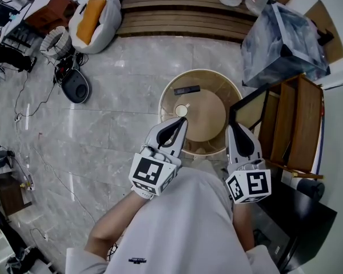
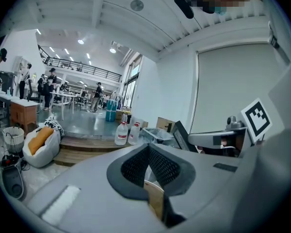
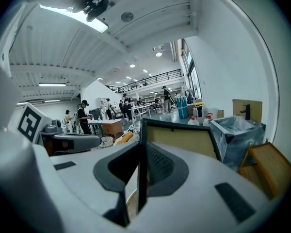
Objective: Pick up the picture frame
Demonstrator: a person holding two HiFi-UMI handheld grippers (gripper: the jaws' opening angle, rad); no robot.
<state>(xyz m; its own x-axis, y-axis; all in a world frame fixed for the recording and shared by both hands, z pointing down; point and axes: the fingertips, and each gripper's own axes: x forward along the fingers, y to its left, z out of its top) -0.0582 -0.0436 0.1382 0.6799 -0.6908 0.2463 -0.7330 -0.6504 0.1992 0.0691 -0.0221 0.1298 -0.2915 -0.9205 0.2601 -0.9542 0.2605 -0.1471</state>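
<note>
Head view: person stands over a round wooden table (image 1: 208, 119), a gripper in each hand, both pointing away from the body. Right gripper (image 1: 235, 128) at the table's right edge, jaws clamped on the picture frame (image 1: 252, 112); frame black-edged with a tan panel, standing upright between table and a wooden shelf unit (image 1: 291, 124). Cannot tell whether its lower edge rests on anything. Right gripper view: right gripper (image 3: 140, 149) has the frame's (image 3: 182, 139) black vertical side edge pinched between the two pads, the tan panel spreading off to the right. Left gripper (image 1: 183, 120) over the table's near rim, tips just beside a small white round object (image 1: 181, 110). Left gripper view: left gripper (image 2: 146, 147) pads pressed together at the tips, nothing held between them, a sliver of wood showing below. Further back on the table, a dark flat rectangular item (image 1: 187, 89). Beyond the shelf unit, a bin lined with grey plastic (image 1: 283, 41). White beanbag with an orange cushion (image 1: 94, 13) on the floor, far left.
</note>
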